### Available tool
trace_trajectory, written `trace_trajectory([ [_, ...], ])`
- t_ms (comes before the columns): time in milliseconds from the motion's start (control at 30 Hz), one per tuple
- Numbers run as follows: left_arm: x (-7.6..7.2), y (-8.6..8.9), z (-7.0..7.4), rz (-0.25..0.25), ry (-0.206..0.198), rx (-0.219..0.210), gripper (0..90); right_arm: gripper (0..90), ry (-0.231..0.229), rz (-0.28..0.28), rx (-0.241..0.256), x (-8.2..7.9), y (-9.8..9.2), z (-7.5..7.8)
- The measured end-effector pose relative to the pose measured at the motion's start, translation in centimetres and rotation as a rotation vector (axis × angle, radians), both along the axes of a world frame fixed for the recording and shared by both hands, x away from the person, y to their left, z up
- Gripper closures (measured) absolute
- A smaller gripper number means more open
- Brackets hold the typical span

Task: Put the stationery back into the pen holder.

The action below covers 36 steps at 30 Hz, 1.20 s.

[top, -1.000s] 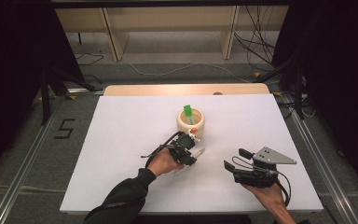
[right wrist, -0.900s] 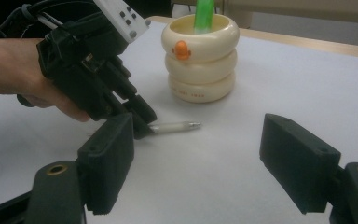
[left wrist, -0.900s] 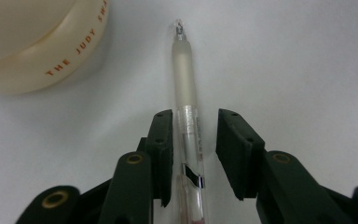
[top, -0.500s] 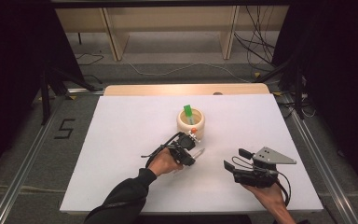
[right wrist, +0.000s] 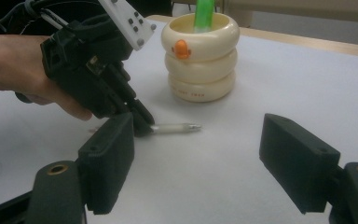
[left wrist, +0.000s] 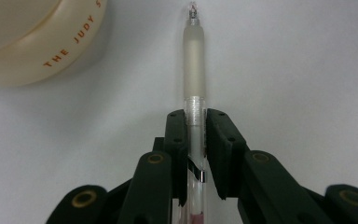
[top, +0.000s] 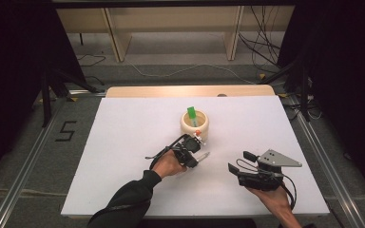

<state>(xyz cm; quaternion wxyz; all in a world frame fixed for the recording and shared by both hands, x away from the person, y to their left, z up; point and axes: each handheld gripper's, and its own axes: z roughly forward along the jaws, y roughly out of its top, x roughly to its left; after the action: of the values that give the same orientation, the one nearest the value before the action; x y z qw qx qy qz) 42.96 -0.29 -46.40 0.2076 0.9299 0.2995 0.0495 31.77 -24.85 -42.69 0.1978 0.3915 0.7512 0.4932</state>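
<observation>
A clear pen with a frosted grip (left wrist: 194,60) lies flat on the white table, its tip pointing away from my left gripper (left wrist: 196,121), which is shut on its barrel. From above, that left gripper (top: 193,159) sits just in front of a cream ring-shaped holder (top: 194,124) with a green marker (top: 192,115) standing in it. The pen's tip (top: 203,155) pokes out to the right. My right gripper (top: 235,168) rests at the front right, open with nothing in it. Between its jaws (right wrist: 198,140) I see the pen (right wrist: 175,127), the left gripper (right wrist: 142,123) and the duck-faced holder (right wrist: 200,60).
The white table top (top: 123,137) ends at a wooden strip (top: 190,91) along its far edge. Dark floor with metal rails and cables surrounds it. A person's sleeve (top: 123,204) comes in from the front edge.
</observation>
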Motion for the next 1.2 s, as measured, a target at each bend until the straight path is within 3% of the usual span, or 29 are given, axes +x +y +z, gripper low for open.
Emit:
trace_trajectory([
  [467,0.0,-0.1,0.6,-0.029,0.008,0.010,79.5,27.3,0.002,-0.002,0.003,0.0,0.0,0.0],
  [700,0.0,0.3,1.2,-0.025,-0.005,-0.014,79.5,27.3,0.002,-0.002,-0.001,0.0,0.0,0.0],
  [867,-0.3,1.2,2.4,-0.007,-0.034,-0.097,79.5,27.3,0.002,-0.004,0.002,0.0,0.0,0.0],
  [900,-0.3,1.2,2.4,-0.007,-0.034,-0.097,79.5,27.3,0.001,-0.004,0.000,0.0,-0.1,-0.1],
  [967,-0.4,1.8,3.0,0.012,-0.046,-0.155,79.5,27.3,0.000,-0.003,0.000,0.0,0.0,-0.1],
  [1033,-0.4,2.1,3.2,0.017,-0.054,-0.171,79.5,27.3,0.000,-0.003,0.001,0.0,0.0,0.0],
  [1067,-0.4,2.4,3.6,0.028,-0.058,-0.213,79.5,27.3,-0.001,-0.005,0.000,0.0,0.0,0.0],
  [1100,-0.4,2.4,3.6,0.028,-0.058,-0.213,79.4,27.3,-0.002,-0.005,0.000,0.0,0.0,0.0],
  [1133,-0.5,2.9,4.0,0.044,-0.074,-0.248,79.5,27.3,-0.002,-0.005,0.001,0.0,0.0,0.0],
  [1200,-0.5,3.1,4.2,0.049,-0.077,-0.266,79.5,27.2,-0.003,-0.005,0.003,0.0,0.0,0.0],
])
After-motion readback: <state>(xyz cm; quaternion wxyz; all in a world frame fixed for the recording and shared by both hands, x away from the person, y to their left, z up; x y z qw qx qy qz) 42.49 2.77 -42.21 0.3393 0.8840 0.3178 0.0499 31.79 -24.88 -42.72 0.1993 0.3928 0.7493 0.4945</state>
